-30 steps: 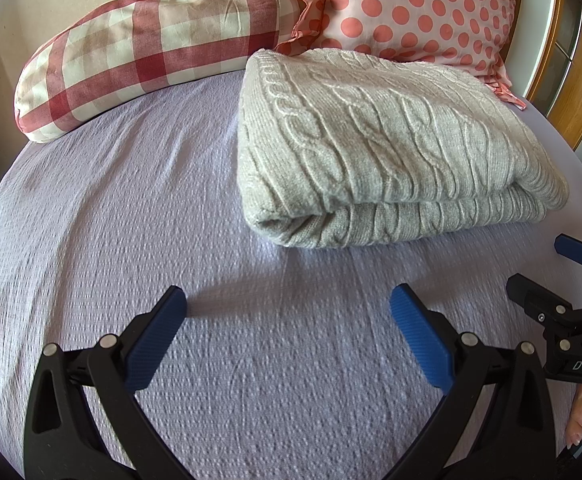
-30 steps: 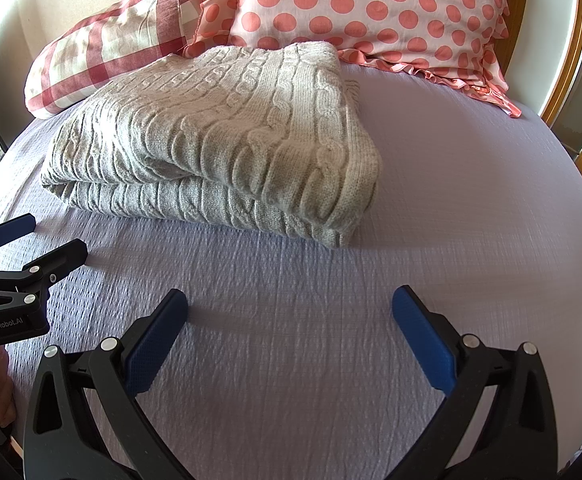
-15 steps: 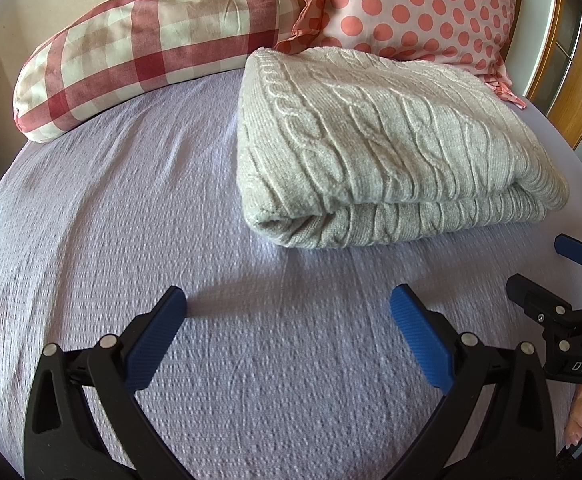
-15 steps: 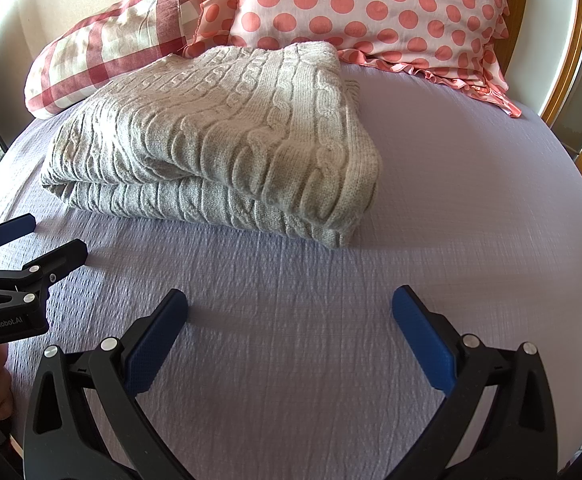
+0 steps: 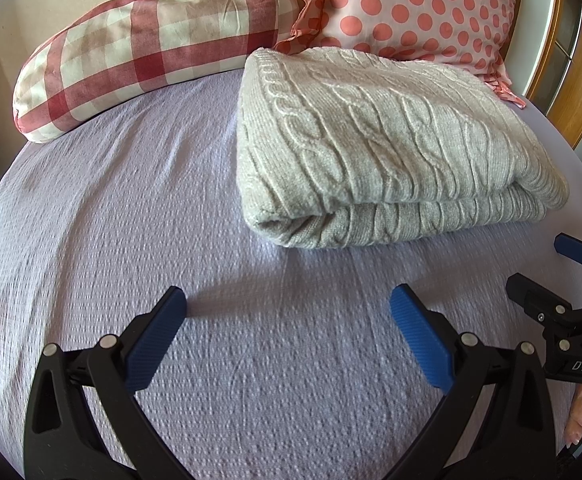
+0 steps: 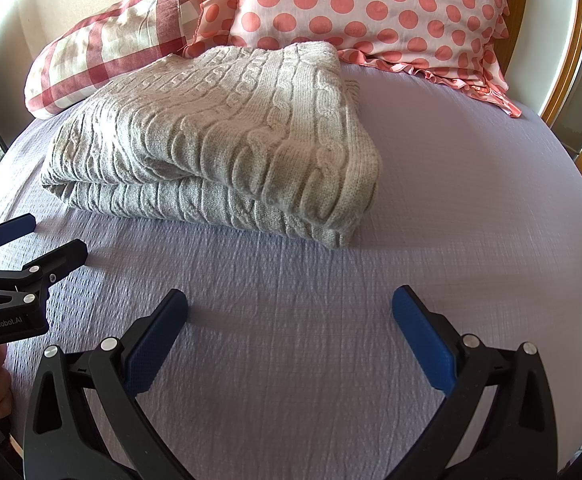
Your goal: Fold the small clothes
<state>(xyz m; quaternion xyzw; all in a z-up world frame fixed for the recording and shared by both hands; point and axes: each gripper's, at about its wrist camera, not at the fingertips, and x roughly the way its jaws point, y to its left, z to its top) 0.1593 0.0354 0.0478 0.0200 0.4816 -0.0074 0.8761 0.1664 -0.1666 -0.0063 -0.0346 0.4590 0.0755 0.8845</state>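
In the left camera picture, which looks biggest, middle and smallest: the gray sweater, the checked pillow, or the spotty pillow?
1. gray sweater, biggest, though it lies nearest the camera.
2 and 3. checked pillow and spotty pillow look alike; the spotty one is partly hidden.

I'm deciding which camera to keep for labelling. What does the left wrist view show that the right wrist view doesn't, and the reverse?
Only the left wrist view shows the rounded fold of the grey cable-knit sweater at its near left corner, and the right gripper at the right edge.

Only the right wrist view shows the sweater's stacked layers along the near edge, bare lilac bedsheet to its right, and the left gripper at the left edge.

Both show the folded sweater, the red checked pillow, the pink polka-dot pillow, and open, empty jaws.
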